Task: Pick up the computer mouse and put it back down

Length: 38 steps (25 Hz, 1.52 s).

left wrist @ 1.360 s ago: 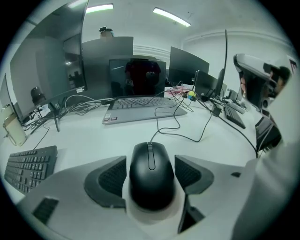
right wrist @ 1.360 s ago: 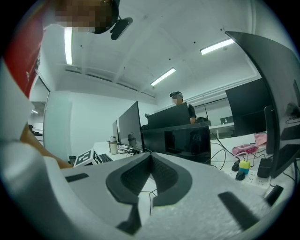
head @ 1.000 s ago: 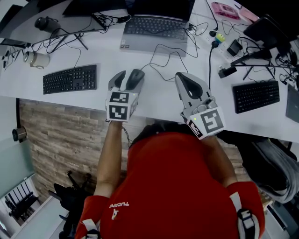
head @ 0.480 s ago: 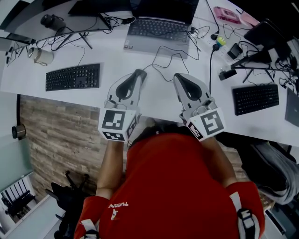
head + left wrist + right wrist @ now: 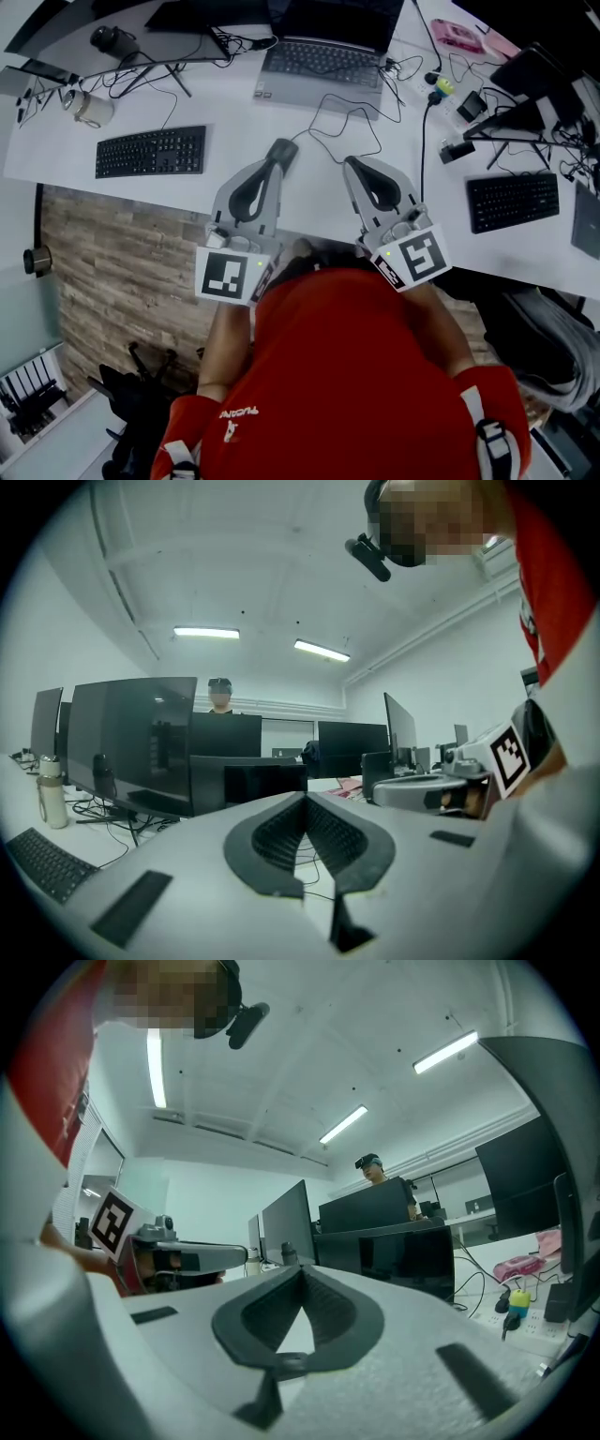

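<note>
Backing off, left gripper [image 5: 270, 171]: its jaws have just been closing and now meet with nothing between them. It hangs above the desk edge, pointing level. The step looks like clearing away once the mouse is down, so it does best to pull straight back toward the person, high enough not to nudge the mouse or catch the cord.
Mouse [image 5: 282, 150]: it lies flat on the white desk [image 5: 311, 197], just past the left gripper's tip in the head view, free of both grippers. It is dark grey, smooth and rounded, its long side pointing toward the laptop [image 5: 323, 61].
Cord [image 5: 319, 101]: thin and black, it loops slackly from the mouse toward the laptop.
Right gripper [image 5: 354, 163]: its jaws are pressed together and empty. It sits to the right of the mouse, apart from it, and probably has no part to play.
</note>
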Each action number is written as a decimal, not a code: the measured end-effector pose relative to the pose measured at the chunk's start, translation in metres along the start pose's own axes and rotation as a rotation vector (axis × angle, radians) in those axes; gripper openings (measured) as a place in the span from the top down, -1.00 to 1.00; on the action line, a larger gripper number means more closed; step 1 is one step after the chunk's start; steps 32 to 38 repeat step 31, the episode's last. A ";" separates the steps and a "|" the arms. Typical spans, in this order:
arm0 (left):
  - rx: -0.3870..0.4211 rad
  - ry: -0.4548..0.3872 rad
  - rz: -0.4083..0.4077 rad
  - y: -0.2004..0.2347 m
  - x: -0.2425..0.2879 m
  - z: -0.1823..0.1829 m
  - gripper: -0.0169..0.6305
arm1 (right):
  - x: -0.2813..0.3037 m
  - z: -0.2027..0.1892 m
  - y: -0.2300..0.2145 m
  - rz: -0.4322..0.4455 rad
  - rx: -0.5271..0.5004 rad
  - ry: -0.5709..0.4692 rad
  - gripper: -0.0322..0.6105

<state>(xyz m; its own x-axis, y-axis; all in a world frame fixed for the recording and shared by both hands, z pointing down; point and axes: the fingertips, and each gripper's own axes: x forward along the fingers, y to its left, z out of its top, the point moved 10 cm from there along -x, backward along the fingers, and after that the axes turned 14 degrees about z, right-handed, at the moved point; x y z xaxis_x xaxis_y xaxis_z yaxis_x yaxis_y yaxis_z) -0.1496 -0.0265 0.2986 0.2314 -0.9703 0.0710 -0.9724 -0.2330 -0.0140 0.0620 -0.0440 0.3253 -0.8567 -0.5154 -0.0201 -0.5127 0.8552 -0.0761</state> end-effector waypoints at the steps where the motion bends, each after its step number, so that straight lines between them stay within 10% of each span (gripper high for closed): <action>1: -0.001 -0.005 -0.001 0.000 -0.002 0.001 0.92 | 0.000 0.000 0.002 0.005 -0.003 -0.003 0.89; 38: -0.024 -0.041 -0.003 0.000 -0.022 0.001 0.92 | -0.002 0.001 0.023 0.016 -0.036 0.000 0.89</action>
